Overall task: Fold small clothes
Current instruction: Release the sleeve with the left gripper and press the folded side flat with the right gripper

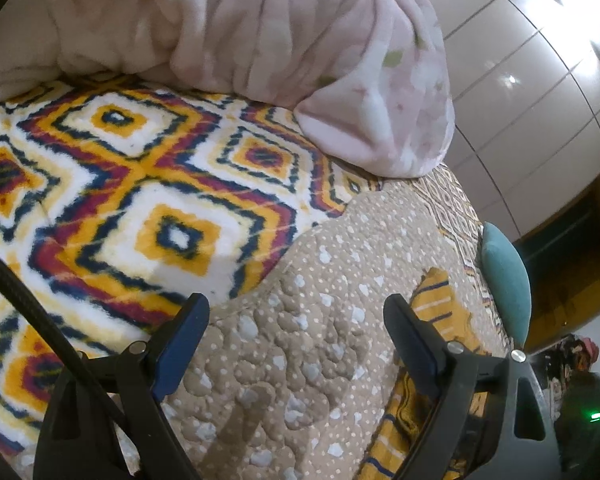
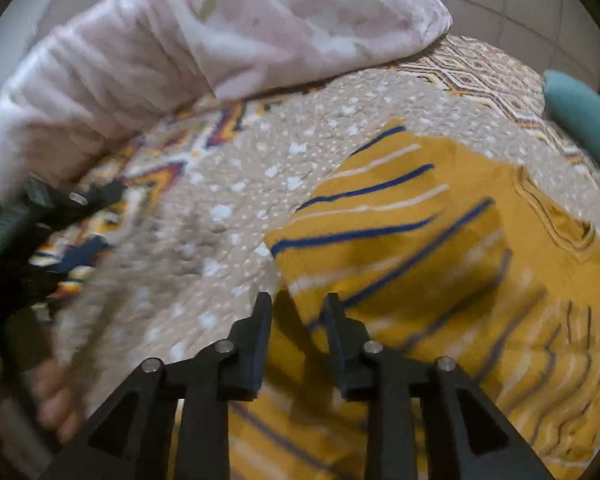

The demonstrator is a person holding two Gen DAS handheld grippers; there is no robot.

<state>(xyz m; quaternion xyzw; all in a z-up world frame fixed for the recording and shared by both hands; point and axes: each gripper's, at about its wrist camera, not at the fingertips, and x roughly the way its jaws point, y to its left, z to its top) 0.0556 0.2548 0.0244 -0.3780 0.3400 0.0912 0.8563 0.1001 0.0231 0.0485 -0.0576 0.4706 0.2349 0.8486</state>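
the yellow striped shirt (image 2: 440, 240) lies flat on the bed quilt (image 2: 228, 200), directly under the right claw (image 2: 298, 304), narrowly parted, holding nothing. left claw (image 1: 296, 312), wide and empty, sits left of it, farther off.

My left tongs (image 1: 296, 312) hang spread over bare beige quilt (image 1: 300, 340), with room to pass ahead. The bundled pink blanket (image 1: 300, 40) blocks the far side, and the teal cushion (image 1: 508, 280) walls the bed's right edge beside the mustard striped shirt (image 2: 420, 240).
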